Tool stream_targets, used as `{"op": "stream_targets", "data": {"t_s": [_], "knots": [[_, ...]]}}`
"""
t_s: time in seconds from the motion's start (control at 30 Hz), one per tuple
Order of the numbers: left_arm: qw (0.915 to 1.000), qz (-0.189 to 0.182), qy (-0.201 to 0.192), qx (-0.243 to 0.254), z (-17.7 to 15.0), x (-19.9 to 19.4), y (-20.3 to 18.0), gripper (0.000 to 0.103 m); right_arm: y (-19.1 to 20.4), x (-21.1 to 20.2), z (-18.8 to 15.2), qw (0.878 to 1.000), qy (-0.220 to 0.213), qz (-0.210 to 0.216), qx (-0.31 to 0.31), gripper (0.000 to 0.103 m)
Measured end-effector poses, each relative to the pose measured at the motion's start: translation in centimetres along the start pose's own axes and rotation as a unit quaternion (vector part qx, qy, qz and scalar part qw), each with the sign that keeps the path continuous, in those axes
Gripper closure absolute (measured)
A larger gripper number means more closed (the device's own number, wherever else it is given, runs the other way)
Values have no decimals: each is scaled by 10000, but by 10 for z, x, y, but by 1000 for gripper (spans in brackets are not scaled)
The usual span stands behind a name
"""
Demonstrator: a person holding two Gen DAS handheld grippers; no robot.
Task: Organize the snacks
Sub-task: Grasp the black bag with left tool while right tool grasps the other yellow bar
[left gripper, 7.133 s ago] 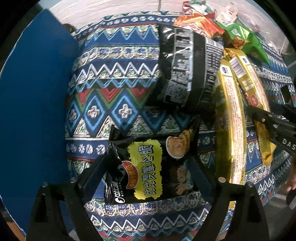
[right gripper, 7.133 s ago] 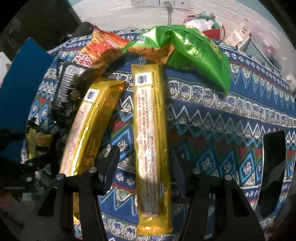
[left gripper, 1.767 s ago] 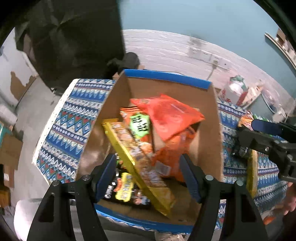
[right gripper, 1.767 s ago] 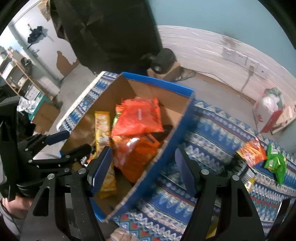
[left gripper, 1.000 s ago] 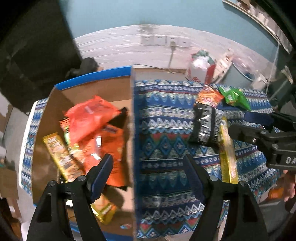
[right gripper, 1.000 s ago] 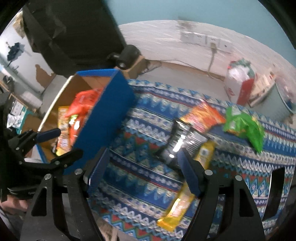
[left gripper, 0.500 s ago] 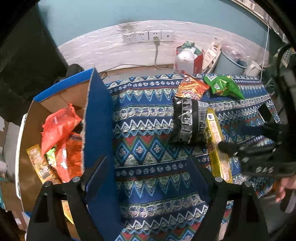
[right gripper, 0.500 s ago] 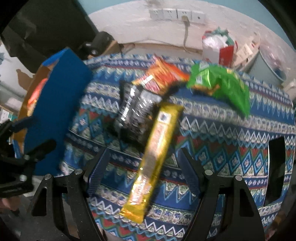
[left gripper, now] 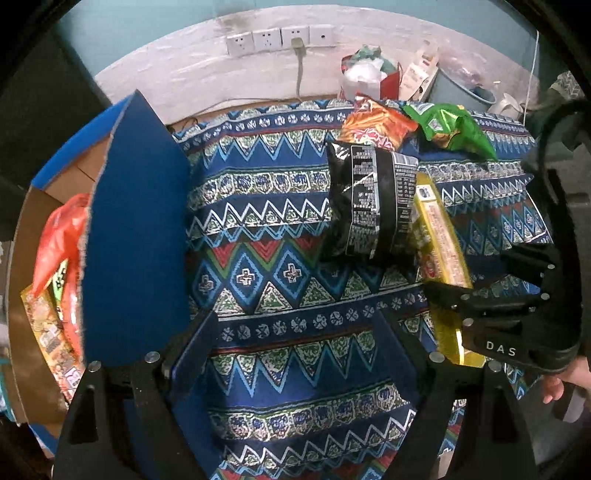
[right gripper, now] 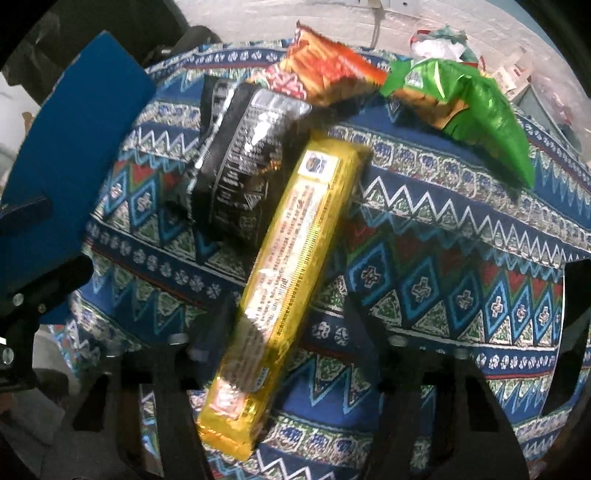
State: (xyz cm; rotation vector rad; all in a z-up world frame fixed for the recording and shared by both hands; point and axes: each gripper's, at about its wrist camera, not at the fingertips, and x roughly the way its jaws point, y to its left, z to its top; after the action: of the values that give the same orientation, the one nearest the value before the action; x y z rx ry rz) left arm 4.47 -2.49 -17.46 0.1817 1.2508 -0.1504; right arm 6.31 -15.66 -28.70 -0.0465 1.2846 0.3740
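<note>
A long yellow biscuit pack lies on the patterned cloth between the open fingers of my right gripper; it also shows in the left wrist view, partly under the right gripper. A black snack bag lies beside it, also seen in the right wrist view. An orange bag and a green bag lie further back. My left gripper is open and empty over bare cloth. The blue cardboard box at the left holds several snack packs.
The patterned tablecloth covers the table. The box's blue flap stands up at the left. Beyond the table are a wall with sockets, a red bag and a grey bin on the floor.
Both grippers have swung from over the box back to the table and come lower. My right gripper now straddles the yellow biscuit pack; my left hangs over bare cloth.
</note>
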Motion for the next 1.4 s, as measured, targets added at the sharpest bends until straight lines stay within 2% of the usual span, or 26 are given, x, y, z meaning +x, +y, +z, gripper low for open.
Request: {"op": "stream_targets", "data": {"t_s": [0.1, 0.27, 0.4, 0.63, 0.87, 1.0, 1.17, 1.37, 1.4], "knots": [[10000, -23, 45, -56, 4, 7, 0, 17, -6, -3, -2, 9999, -15, -96, -32, 67], [9994, -188, 155, -252, 14, 18, -1, 17, -35, -11, -9, 9997, -79, -96, 217, 75], [9983, -386, 182, -385, 25, 25, -8, 17, -61, -17, -16, 9990, -141, -159, 404, 76], [9988, -375, 118, -305, 48, 34, -32, 16, -97, -34, -30, 9973, -246, -245, 644, 76], [9983, -347, 290, -358, 69, 53, -54, 16, -120, -45, -42, 9964, -344, 76, 776, 70], [9988, -169, 377, -250, 74, 64, -62, 15, -122, -42, -34, 9967, -390, 70, 710, 64], [9982, -91, 481, -343, 76, 79, -63, 15, -113, -30, -14, 9965, -373, 88, 737, 55], [9987, -118, 341, -351, 77, 80, -60, 16, -101, -16, 9, 9971, -434, -69, 628, 55], [9989, -110, 311, -334, 77, 80, -60, 21, -100, -15, 11, 9971, -447, -86, 616, 55]]}}
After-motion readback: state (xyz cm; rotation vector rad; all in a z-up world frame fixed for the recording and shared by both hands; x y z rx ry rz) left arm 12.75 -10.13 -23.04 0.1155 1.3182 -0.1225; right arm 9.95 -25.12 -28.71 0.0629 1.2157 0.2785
